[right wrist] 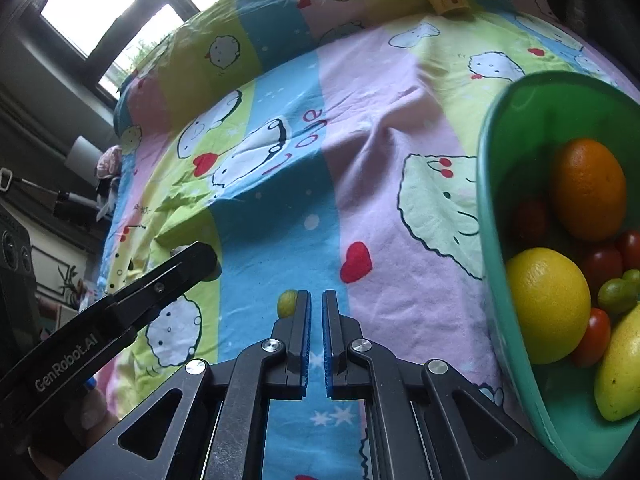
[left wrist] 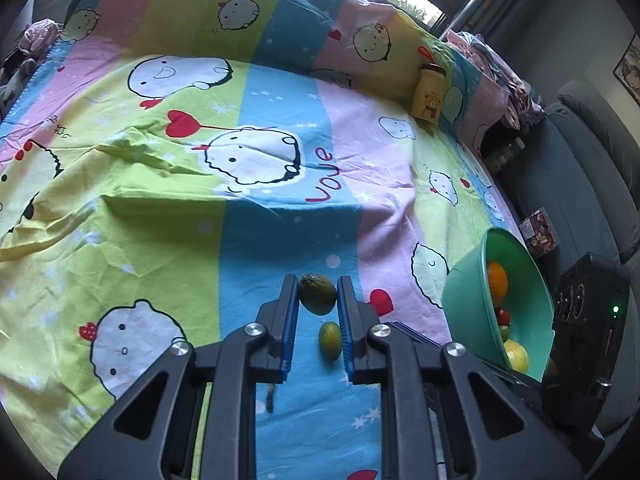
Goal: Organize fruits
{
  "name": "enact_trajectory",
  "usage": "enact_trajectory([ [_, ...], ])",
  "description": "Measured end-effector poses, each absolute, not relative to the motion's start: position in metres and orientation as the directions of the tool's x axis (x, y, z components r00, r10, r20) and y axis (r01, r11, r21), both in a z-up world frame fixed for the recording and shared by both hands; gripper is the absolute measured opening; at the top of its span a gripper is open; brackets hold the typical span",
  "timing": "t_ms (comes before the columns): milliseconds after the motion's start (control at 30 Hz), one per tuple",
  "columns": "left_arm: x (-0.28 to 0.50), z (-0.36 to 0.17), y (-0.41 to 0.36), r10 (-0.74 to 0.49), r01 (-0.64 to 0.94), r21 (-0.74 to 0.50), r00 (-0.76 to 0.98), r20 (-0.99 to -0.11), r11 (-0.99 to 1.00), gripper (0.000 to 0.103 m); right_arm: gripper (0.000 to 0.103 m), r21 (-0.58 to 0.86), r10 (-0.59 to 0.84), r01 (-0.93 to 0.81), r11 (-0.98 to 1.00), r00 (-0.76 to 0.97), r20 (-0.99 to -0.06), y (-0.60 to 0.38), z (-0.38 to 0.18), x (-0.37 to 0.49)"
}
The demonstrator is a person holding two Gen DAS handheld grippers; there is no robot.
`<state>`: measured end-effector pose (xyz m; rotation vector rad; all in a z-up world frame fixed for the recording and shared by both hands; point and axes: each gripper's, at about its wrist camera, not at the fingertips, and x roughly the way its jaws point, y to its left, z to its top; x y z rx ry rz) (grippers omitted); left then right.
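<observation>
In the left wrist view my left gripper (left wrist: pixel 317 294) holds a dark olive-green round fruit (left wrist: pixel 317 293) between its fingertips, above the cartoon bedsheet. A small yellow-green fruit (left wrist: pixel 330 340) lies on the sheet below, between the fingers. A teal bowl (left wrist: pixel 464 304) at the right holds an orange (left wrist: pixel 497 279), cherry tomatoes and a lemon. In the right wrist view my right gripper (right wrist: pixel 316 300) is nearly closed and empty. The small yellow-green fruit (right wrist: pixel 287 303) lies just left of it. The bowl (right wrist: pixel 490 200) with an orange (right wrist: pixel 588 188), a lemon (right wrist: pixel 548 304), tomatoes, grapes and a yellow fruit is at the right.
The left gripper's arm (right wrist: pixel 120 308) crosses the lower left of the right wrist view. A yellow bear-print bottle (left wrist: pixel 429 94) stands against the pillow at the far right. A dark sofa (left wrist: pixel 568 184) and a black device (left wrist: pixel 586 320) lie beyond the bed's right edge.
</observation>
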<state>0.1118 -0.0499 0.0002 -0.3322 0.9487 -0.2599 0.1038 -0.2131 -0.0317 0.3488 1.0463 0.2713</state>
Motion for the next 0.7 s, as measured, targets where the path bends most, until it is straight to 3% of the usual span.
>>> enact_trajectory([
  [200,0.1,0.014,-0.019,-0.352,0.031,-0.422,0.606,-0.713,0.906,0.019,0.007,0.393,0.403,-0.113,0.912,0.416,-0.815,-0.181,-0.039,0.116],
  [333,0.091,0.023,-0.014,-0.339,0.031,-0.413,0.628,-0.7,0.91,0.019,0.027,0.314,0.341,-0.134,0.94,0.406,-0.848,-0.162,-0.044,0.116],
  [567,0.081,0.038,-0.026,-0.368,0.085,-0.414,0.642,-0.673,0.906,0.019,0.021,0.257,0.284,-0.122,0.959,0.438,-0.853,-0.158,-0.046,0.114],
  [700,0.066,0.059,-0.055,-0.443,0.211,-0.414,0.652,-0.615,0.886,0.019,0.021,0.314,0.29,-0.061,0.948,0.578,-0.763,-0.202,-0.008,0.09],
])
